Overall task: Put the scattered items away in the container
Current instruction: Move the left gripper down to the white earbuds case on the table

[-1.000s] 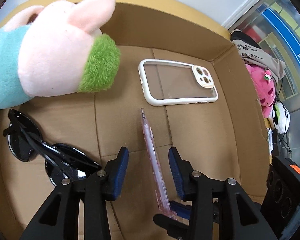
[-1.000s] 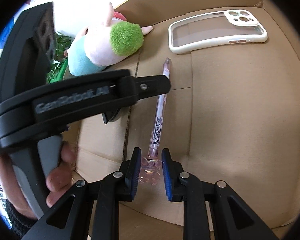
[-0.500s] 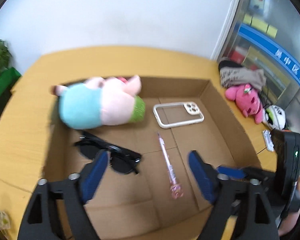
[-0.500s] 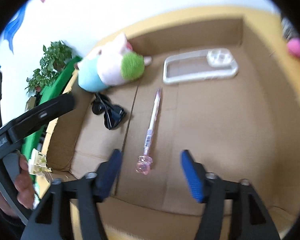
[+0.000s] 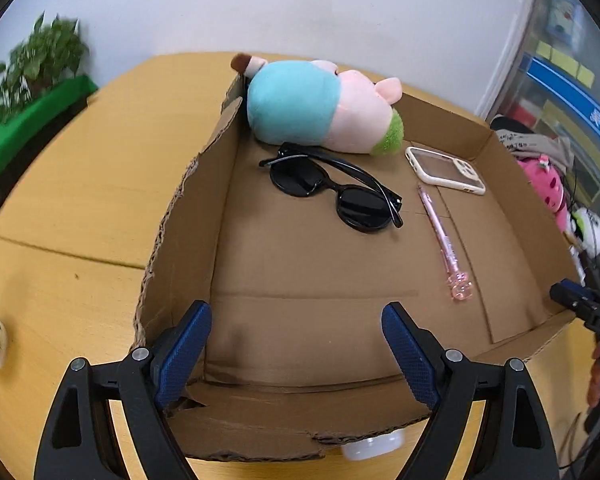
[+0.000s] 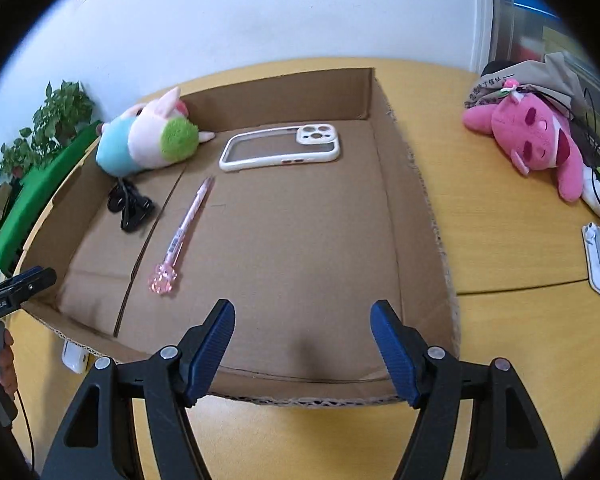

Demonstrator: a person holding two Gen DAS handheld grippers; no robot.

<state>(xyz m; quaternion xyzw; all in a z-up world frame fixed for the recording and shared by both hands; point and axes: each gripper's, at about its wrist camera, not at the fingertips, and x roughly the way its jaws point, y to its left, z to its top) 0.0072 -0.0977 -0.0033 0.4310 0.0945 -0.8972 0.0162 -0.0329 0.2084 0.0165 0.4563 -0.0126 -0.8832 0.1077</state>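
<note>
A shallow cardboard box [image 5: 180,216] [image 6: 416,184] lies on a wooden table. Inside it lie a plush pig [image 5: 320,106] [image 6: 148,140], black sunglasses [image 5: 332,192] [image 6: 130,208], a white phone case [image 5: 444,170] [image 6: 280,146] and a pink pen [image 5: 444,240] [image 6: 184,232]. My left gripper [image 5: 296,344] is open and empty above the box's near left corner. My right gripper [image 6: 302,340] is open and empty above the box's near edge.
A pink plush toy [image 6: 532,140] and a grey cloth [image 6: 540,76] lie on the table right of the box, with a small white object [image 6: 598,256] near them. A white thing [image 5: 374,446] sticks out under the box. Green plants [image 5: 36,68] stand at the left.
My right gripper let go of the pink pen, which now lies in the box. Both grippers opened wide and pulled back and up, out of the box.
</note>
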